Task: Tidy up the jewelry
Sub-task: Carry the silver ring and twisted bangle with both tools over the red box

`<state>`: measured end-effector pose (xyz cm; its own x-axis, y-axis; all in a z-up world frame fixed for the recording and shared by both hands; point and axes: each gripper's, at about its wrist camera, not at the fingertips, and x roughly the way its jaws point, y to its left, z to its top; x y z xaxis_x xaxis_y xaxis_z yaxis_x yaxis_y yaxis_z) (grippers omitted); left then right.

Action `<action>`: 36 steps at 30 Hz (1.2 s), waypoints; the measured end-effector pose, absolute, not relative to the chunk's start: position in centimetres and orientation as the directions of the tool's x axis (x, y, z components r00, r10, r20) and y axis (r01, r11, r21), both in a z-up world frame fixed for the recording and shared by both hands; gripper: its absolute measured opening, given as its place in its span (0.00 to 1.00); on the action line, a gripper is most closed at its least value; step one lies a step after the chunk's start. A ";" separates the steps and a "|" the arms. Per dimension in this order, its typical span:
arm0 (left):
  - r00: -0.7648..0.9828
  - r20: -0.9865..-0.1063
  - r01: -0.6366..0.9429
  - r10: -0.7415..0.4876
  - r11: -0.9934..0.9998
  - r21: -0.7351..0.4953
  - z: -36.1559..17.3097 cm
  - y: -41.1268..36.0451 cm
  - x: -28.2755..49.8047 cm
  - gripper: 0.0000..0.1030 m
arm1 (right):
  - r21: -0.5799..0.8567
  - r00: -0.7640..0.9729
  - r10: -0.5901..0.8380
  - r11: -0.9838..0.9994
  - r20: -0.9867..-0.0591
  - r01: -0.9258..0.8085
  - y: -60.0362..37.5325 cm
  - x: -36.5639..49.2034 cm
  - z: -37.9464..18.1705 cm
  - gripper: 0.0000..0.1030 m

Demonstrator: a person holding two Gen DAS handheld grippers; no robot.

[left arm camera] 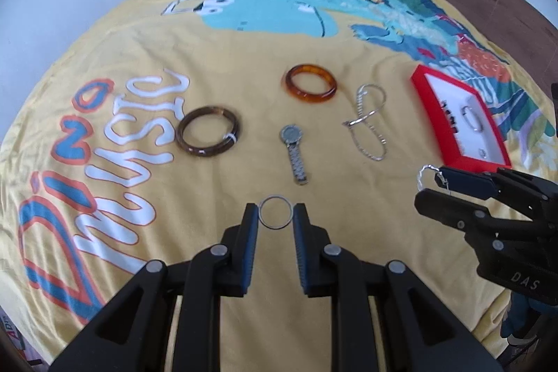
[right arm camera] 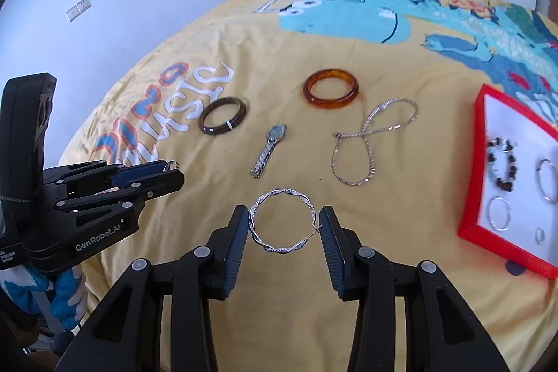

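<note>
The left hand-held gripper (left arm camera: 277, 211) pinches a small plain silver ring (left arm camera: 276, 211) between its fingertips, over the near edge of the bed (left arm camera: 244, 33). The right hand-held gripper (right arm camera: 284, 224) clamps a larger twisted silver hoop (right arm camera: 283, 221), its pads touching both sides of it.

On the yellow bedspread lie an amber bangle (right arm camera: 330, 89), a dark brown bangle (right arm camera: 222, 120) with a white tag, a silver wristwatch (right arm camera: 269, 149) and a silver chain (right arm camera: 371, 142) looped in a figure eight.

At the right edge of the bed sits a red tray (right arm camera: 469, 232) with a white inside, holding a dark beaded bracelet (right arm camera: 502, 162), two silver hoops and a small ring.

Printed on the bedspread is "Dino Music"; the left gripper's body reads "GenRobot.AI", the right one "DAS".
</note>
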<state>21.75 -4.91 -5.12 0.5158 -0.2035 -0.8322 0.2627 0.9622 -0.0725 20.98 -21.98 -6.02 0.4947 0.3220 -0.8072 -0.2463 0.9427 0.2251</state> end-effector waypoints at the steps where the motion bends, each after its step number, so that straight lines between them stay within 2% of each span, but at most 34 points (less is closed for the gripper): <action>1: 0.523 -0.827 0.266 -0.206 0.961 -0.071 -4.6 -5.0 21.4 0.18 | 0.221 0.502 0.318 0.944 -0.804 -0.245 -22.0 20.7 -5.6 0.40; 18: 0.603 -0.759 0.322 -0.245 0.946 -0.049 1.1 -7.0 16.2 0.18 | 0.177 0.599 0.265 0.963 -0.756 -0.202 -24.3 14.9 0.0 0.40; 36: 0.629 -0.731 0.395 -0.264 0.919 0.008 4.0 -11.3 12.3 0.18 | 0.190 0.663 0.225 0.974 -0.714 -0.126 -28.8 10.5 2.1 0.40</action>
